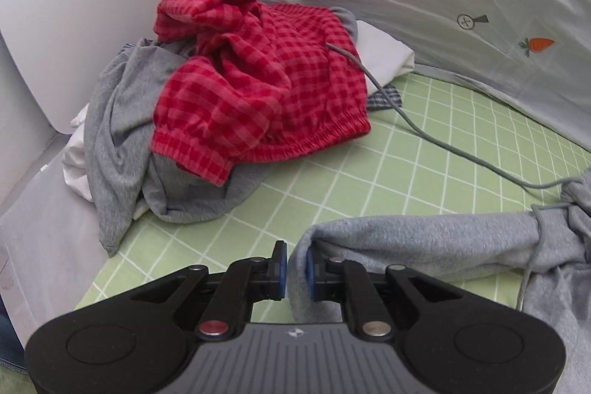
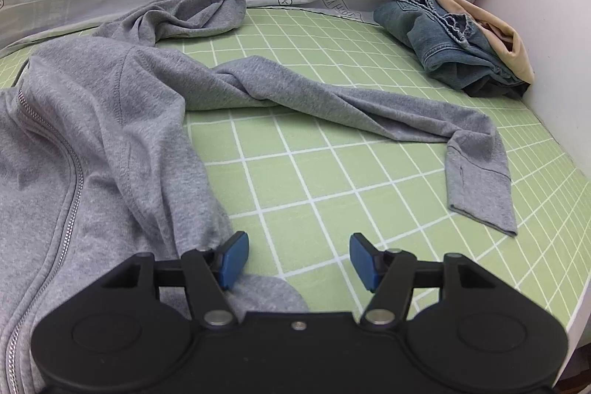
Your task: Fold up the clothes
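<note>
Hoodie [image 2: 110, 120], grey, soft and floppy, sprawls unzipped on the green-checked bed [image 2: 332, 180]; I'd grip hem and cuff. My left gripper [image 1: 295, 270] has its fingers pinched on a grey fold; my right gripper [image 2: 298, 259] stands apart, empty. One red checked garment [image 1: 258, 84], one folded jeans [image 2: 443, 43].

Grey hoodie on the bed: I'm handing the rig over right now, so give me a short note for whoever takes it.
Left gripper: jaws narrow, with the grey hoodie edge between them; it looks gripped.
Right gripper: open and empty, at the hoodie's hem.
Hoodie: spread unfolded on the green sheet, sleeve stretched out.
Done: jeans stacked in the corner.
Left: fold the hoodie, then the pile under the red checked garment.
</note>
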A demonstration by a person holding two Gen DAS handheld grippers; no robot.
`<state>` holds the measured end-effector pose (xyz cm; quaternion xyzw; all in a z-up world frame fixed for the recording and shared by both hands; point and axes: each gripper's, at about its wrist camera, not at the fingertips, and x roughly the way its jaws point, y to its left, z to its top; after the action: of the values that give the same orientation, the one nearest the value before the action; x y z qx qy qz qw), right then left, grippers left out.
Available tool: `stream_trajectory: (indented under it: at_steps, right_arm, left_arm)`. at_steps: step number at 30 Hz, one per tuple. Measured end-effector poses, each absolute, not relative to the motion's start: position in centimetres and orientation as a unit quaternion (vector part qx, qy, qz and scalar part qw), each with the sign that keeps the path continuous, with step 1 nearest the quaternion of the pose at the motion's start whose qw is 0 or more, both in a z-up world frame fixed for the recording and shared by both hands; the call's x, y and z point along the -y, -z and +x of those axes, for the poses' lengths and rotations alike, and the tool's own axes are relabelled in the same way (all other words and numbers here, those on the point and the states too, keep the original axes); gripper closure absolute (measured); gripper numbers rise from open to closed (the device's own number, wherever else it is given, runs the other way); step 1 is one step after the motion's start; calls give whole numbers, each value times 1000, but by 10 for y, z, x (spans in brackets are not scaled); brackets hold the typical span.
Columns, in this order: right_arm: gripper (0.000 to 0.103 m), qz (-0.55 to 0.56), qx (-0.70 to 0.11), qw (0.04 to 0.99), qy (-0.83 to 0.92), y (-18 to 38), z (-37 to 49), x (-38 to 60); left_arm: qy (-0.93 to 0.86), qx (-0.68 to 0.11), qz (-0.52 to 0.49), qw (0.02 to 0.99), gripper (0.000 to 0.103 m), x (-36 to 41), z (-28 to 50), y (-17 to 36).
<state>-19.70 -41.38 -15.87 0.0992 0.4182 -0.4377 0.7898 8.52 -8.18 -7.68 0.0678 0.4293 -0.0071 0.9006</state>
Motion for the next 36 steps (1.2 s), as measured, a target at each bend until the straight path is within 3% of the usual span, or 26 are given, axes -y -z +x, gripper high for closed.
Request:
stream_trajectory:
  at_steps: [2, 4, 10, 16, 24, 25, 26, 28, 29, 30, 31, 36]
  right_arm:
    - [41, 97, -415, 788, 444, 159, -198, 411]
    - [41, 113, -411, 784, 451, 158, -201, 411]
    - [39, 152, -391, 789, 449, 146, -219, 403]
    - [36, 207, -381, 800, 415, 140, -246, 397]
    - [35, 230, -407, 810, 354, 152, -270, 389]
    - [38, 233, -406, 815, 342, 153, -272, 390]
    - [48, 235, -403, 821, 329, 154, -274, 392]
    - [60, 237, -398, 834, 299, 153, -277, 395]
    - [73, 234, -399, 840, 282, 152, -278, 397]
    - [76, 234, -396, 846, 271, 150, -281, 399]
    - [83, 236, -392, 849, 263, 146, -284, 400]
    - [89, 201, -382, 875, 218, 114, -303, 404]
  left_arm:
    - [26, -428, 97, 898, 73, 93, 83, 78]
    - [92, -443, 106, 885, 59, 104, 69, 81]
    - [206, -505, 78, 835, 45, 138, 10, 100]
    - [306, -549, 77, 774, 37, 172, -47, 126]
    - [279, -550, 74, 784, 34, 190, -77, 141]
    - [274, -548, 70, 787, 36, 190, -78, 140]
    - [270, -547, 65, 790, 36, 191, -80, 139]
    - [260, -544, 46, 796, 62, 190, -83, 137]
    - [255, -546, 32, 798, 69, 189, -84, 135]
    - [249, -545, 25, 800, 81, 189, -88, 131]
    - [242, -542, 24, 804, 86, 189, -93, 127]
    - [219, -521, 43, 824, 89, 189, -133, 85]
